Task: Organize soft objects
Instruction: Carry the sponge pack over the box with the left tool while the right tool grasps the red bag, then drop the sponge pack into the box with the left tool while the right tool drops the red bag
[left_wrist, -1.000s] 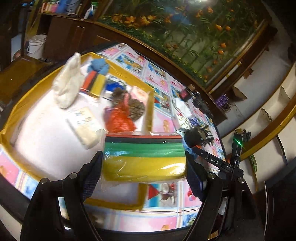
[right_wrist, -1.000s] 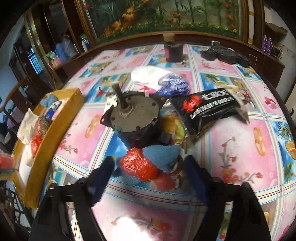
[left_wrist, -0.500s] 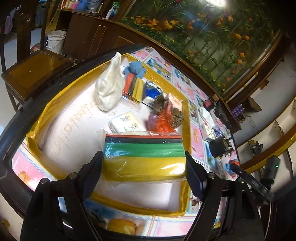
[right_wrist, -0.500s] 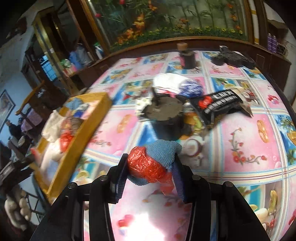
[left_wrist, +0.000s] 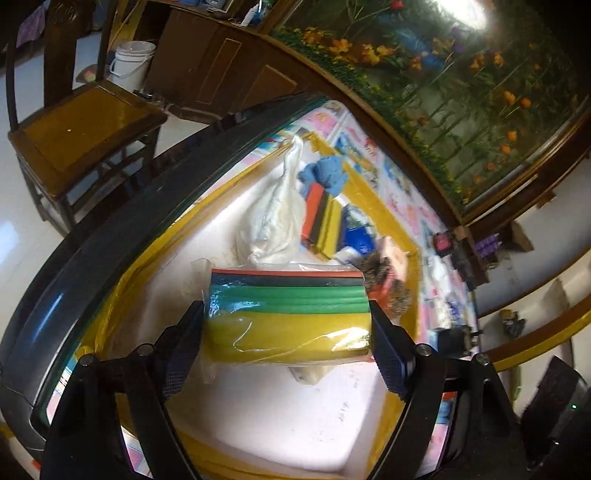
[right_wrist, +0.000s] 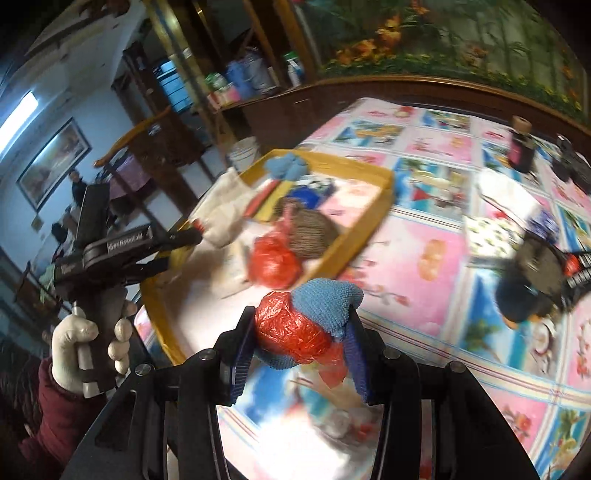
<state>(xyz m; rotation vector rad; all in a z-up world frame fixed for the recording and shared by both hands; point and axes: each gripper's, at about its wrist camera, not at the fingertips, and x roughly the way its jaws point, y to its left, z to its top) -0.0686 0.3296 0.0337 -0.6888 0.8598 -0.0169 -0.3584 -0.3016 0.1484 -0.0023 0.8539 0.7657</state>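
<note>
My left gripper (left_wrist: 288, 332) is shut on a plastic-wrapped pack of striped sponges (left_wrist: 286, 314), red, black, green and yellow, held above the white floor of the yellow-rimmed tray (left_wrist: 110, 295). In the tray lie a white cloth bag (left_wrist: 273, 221), a blue cloth (left_wrist: 325, 173), another striped sponge pack (left_wrist: 321, 218) and a red plastic ball (right_wrist: 273, 262). My right gripper (right_wrist: 301, 332) is shut on a bundle of blue cloth and red plastic (right_wrist: 303, 325), held over the table just outside the tray's near wall (right_wrist: 351, 240). The left gripper's handle (right_wrist: 107, 251) shows in a gloved hand (right_wrist: 74, 343).
The table carries a pink and blue picture cloth (right_wrist: 424, 258). To the right lie a dark round motor-like object (right_wrist: 532, 280), a black snack bag (right_wrist: 580, 273) and a dark jar (right_wrist: 521, 147). A wooden chair (left_wrist: 81, 125) and white bucket (left_wrist: 131, 62) stand beyond the table's edge.
The right gripper closed on the blue-and-red bundle, lifted it and swung it left towards the tray. The left gripper carried the sponge pack further over the tray.
</note>
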